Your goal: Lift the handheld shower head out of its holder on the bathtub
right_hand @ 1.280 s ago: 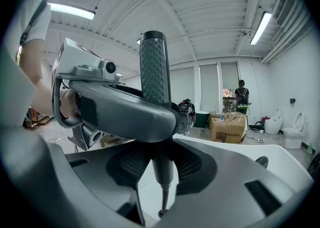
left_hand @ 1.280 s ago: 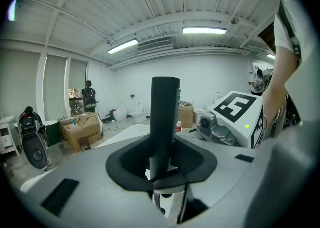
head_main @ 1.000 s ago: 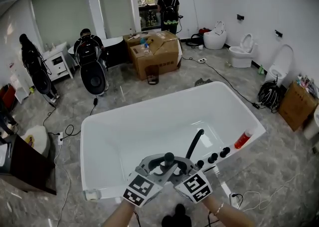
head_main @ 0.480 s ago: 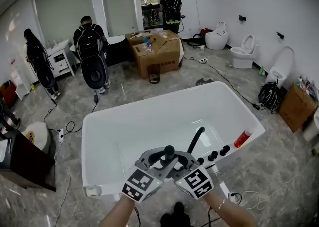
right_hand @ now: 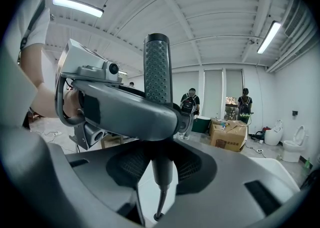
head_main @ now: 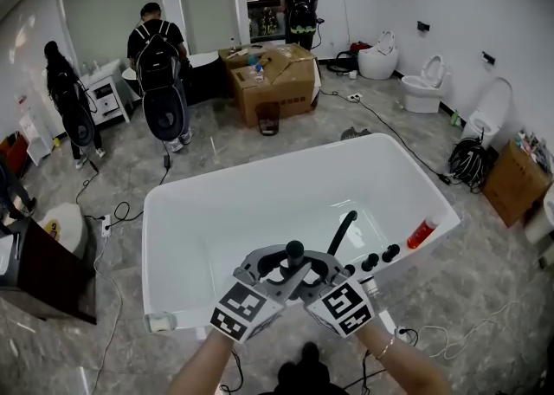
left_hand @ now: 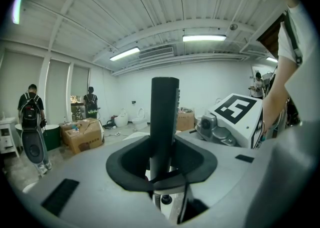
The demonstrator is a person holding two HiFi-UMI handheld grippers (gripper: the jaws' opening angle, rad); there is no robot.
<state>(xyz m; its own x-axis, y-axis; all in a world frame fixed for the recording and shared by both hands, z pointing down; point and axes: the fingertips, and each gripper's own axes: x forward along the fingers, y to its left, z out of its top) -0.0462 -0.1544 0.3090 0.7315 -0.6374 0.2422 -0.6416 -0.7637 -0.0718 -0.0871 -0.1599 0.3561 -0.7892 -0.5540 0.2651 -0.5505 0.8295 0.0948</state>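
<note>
The black stick-shaped shower head (head_main: 295, 256) stands upright above the front rim of the white bathtub (head_main: 260, 168). My left gripper (head_main: 277, 270) and right gripper (head_main: 313, 270) close on its handle from either side. In the left gripper view the shower head (left_hand: 164, 122) rises between the dark pads, with the right gripper's marker cube (left_hand: 235, 114) just beyond. In the right gripper view its dotted spray face (right_hand: 158, 74) points up, and a thin hose (right_hand: 159, 203) hangs below the handle. Its holder on the rim is hidden behind the grippers.
A black faucet spout (head_main: 340, 233) and black knobs (head_main: 381, 256) sit on the tub's right rim beside a red bottle (head_main: 421, 233). Beyond the tub are cardboard boxes (head_main: 277, 81), three people with backpacks, toilets (head_main: 424, 86) and cables on the floor.
The shower head and both grippers sit slightly higher over the tub rim than a second ago. Both grips look the same.
</note>
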